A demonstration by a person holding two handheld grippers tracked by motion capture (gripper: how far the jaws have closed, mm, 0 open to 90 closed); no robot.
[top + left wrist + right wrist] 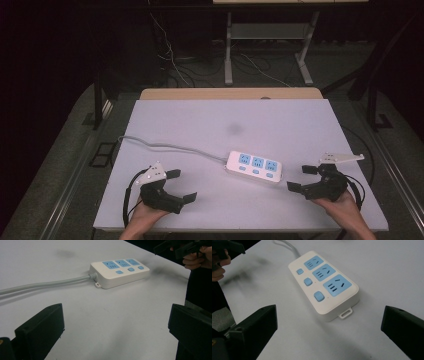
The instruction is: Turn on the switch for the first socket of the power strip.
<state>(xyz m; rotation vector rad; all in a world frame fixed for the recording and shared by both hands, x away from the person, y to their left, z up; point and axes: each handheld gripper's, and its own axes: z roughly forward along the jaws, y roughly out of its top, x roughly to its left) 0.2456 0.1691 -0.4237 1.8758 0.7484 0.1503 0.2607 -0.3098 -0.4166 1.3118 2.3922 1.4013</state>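
Right gripper jaws cropped; power strip cord cut off.

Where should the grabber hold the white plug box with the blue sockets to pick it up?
Probably across the power strip's two long sides, near the end away from the cable. It lies flat, long and narrow, so open jaws fit over its width. The right gripper is nearest that free end; its jaws stand wide apart, so coming from the right, lowered over the top, seems easiest.

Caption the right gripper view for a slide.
Open right gripper faces a white plastic power strip with three blue sockets on the white table.
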